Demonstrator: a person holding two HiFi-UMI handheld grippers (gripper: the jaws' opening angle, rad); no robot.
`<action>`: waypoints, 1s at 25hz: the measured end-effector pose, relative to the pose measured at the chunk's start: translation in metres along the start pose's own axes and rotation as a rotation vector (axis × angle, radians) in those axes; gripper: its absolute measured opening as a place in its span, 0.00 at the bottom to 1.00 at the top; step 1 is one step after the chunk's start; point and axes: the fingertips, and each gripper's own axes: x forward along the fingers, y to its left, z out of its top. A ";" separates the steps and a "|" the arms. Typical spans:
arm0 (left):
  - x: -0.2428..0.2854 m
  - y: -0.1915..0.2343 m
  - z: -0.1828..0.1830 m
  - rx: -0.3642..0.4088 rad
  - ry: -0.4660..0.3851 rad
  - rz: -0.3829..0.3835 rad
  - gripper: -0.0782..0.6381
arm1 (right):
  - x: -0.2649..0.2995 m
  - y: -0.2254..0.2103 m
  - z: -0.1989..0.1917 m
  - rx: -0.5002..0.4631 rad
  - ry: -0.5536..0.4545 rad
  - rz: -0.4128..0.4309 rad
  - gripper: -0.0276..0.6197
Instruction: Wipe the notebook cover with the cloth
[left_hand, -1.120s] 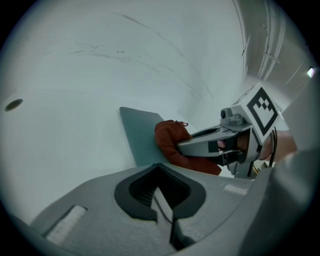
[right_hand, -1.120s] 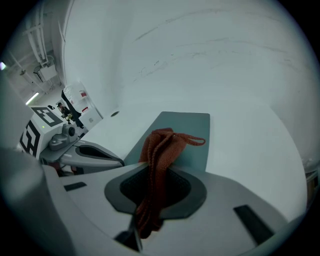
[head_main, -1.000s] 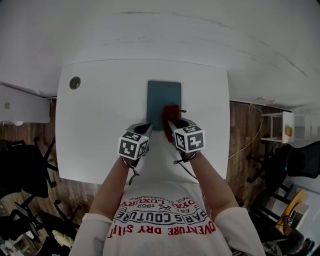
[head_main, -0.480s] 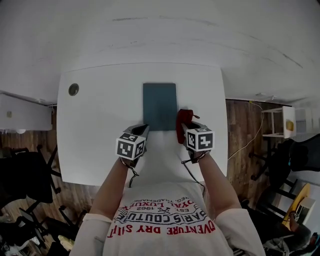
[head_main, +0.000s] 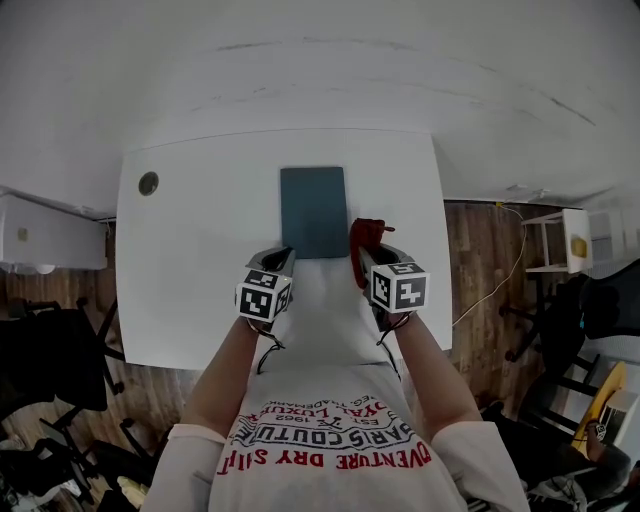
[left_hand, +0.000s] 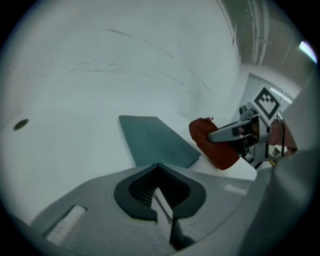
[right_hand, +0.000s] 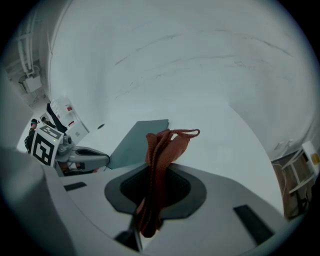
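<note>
A: Entry one, the notebook (head_main: 313, 212). Where is it lying?
B: It is lying flat, cover up, near the middle of the white table (head_main: 190, 270), with nothing pinning it. The left gripper (head_main: 283, 262) is hovering just short of its near edge, jaws pressed together on nothing.

A: Entry two, the cloth (right_hand: 162, 150)?
B: The right gripper (head_main: 360, 258) is pinching it, jaws clamped on a bunched fold. The red bundle is sticking out past the jaw tips, just beside the notebook's near right corner and not over the cover.

A: Which risks am I entering?
B: First, the notebook is likely to be sliding once wiping begins. The smooth table is offering little hold and neither gripper is bracing it. Second, the cloth is being held as a narrow roll, so each pass is probably touching only a strip of cover. The hard jaw tips are risking a scrape if pressed low. Third, drag on the cover may be tugging the cloth loose.

A: Anything further?
B: The two grippers are sitting near each other, so a wide leftward sweep is risking a knock.
</note>
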 end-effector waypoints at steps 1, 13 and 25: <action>0.000 -0.001 0.000 0.013 -0.007 0.009 0.12 | -0.004 0.007 0.005 -0.021 -0.024 0.004 0.16; -0.081 -0.016 0.057 0.124 -0.292 0.058 0.12 | -0.057 0.069 0.048 -0.153 -0.287 -0.004 0.16; -0.209 -0.039 0.156 0.209 -0.629 0.091 0.12 | -0.126 0.120 0.110 -0.334 -0.581 -0.057 0.16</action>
